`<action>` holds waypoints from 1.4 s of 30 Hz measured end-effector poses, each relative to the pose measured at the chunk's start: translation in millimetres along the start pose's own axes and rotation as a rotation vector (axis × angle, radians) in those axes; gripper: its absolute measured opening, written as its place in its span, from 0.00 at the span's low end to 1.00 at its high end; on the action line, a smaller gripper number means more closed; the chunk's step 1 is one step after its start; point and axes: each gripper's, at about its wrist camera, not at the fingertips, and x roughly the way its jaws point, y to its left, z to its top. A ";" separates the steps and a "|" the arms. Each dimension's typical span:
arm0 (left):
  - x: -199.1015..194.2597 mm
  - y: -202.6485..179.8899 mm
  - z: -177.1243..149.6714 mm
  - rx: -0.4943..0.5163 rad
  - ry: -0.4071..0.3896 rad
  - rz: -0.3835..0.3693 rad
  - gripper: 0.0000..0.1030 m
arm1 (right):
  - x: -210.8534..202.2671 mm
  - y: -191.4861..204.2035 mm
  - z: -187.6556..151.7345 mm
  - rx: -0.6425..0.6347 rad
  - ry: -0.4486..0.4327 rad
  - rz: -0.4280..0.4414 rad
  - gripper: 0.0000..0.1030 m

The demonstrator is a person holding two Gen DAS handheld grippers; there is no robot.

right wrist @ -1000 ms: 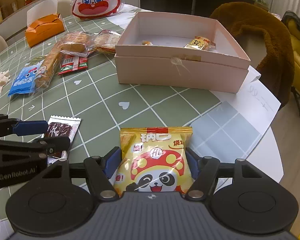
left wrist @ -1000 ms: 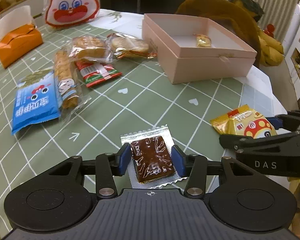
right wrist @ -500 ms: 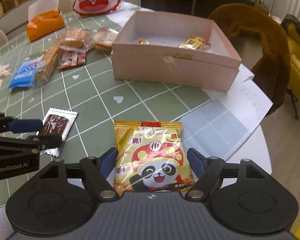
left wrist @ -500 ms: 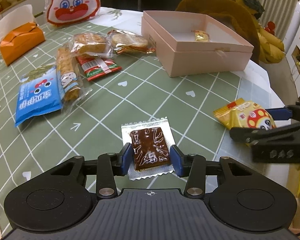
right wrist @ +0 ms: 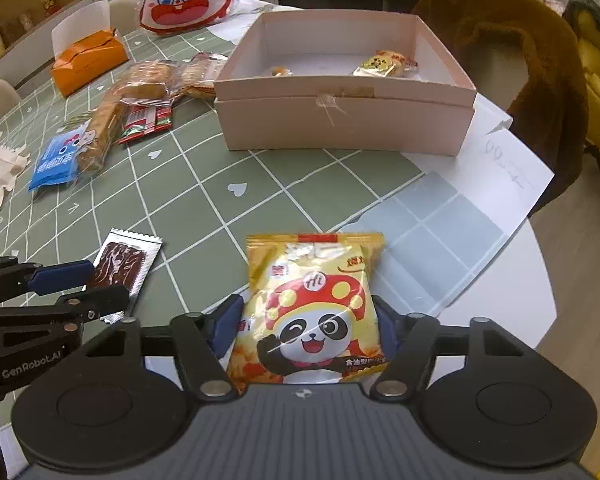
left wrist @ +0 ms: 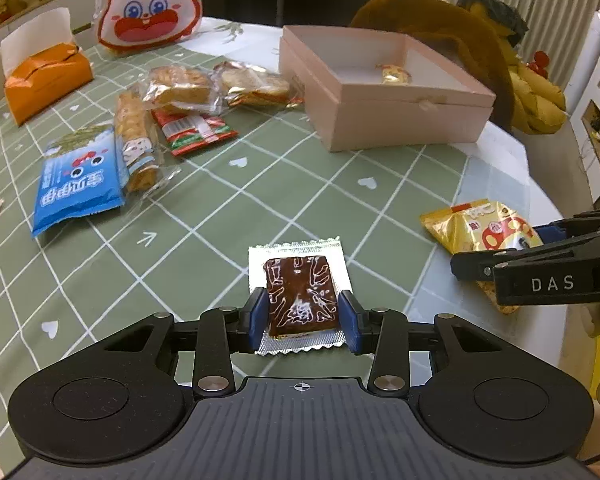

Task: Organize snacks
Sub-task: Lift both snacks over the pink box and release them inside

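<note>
A brown snack in a silver foil packet [left wrist: 300, 288] lies flat on the green checked cloth. My left gripper [left wrist: 303, 316] is closing on it, its blue pads against the packet's two sides. A yellow panda snack bag [right wrist: 312, 288] sits between the pads of my right gripper [right wrist: 308, 328], whose jaws are closing and squeeze its sides. From the left wrist the yellow bag [left wrist: 472, 224] and right gripper [left wrist: 500, 252] show at the right. The open pink box [right wrist: 340, 120] stands beyond, with a small yellow snack [right wrist: 384, 62] inside.
A blue packet [left wrist: 76, 184], wrapped biscuits [left wrist: 180, 88] and a red packet [left wrist: 196, 130] lie far left. An orange tissue box [left wrist: 44, 76] and a rabbit bag [left wrist: 148, 4] stand at the back. White paper [right wrist: 500, 168] lies right of the box, near a brown furry chair [right wrist: 520, 60].
The left jaws have narrowed onto the brown packet. The right jaws opened a little, then closed in on the yellow bag, which now bulges over the pads. Both hands stayed roughly in place.
</note>
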 end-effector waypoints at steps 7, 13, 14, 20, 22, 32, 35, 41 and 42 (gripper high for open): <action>-59.0 -1.2 40.0 -0.050 -0.185 -0.072 0.42 | -53.7 -15.7 37.2 0.017 -0.115 0.037 0.58; -127.0 6.2 142.8 -0.029 -0.455 -0.139 0.42 | -153.4 -38.5 149.0 0.015 -0.399 0.051 0.58; -126.2 6.8 159.1 -0.039 -0.464 -0.164 0.42 | -163.1 -42.8 164.9 0.014 -0.428 0.050 0.58; -55.5 -8.5 201.8 -0.052 -0.373 -0.221 0.42 | -145.3 -72.7 213.1 0.018 -0.453 0.016 0.58; -19.4 -14.7 203.8 -0.063 -0.299 -0.239 0.42 | -118.6 -82.6 218.9 0.026 -0.403 0.032 0.58; 99.9 -26.8 200.8 -0.149 -0.117 -0.233 0.42 | 35.4 -100.1 239.8 0.097 -0.108 0.130 0.58; 114.8 -17.4 203.3 -0.181 -0.076 -0.244 0.43 | 70.8 -99.3 249.4 0.160 -0.047 0.211 0.60; 95.4 10.9 198.5 -0.286 -0.094 -0.196 0.42 | 86.9 -99.8 252.4 0.218 -0.026 0.235 0.67; 89.7 17.9 197.0 -0.304 -0.110 -0.218 0.42 | 83.1 -97.6 250.9 0.203 -0.037 0.205 0.67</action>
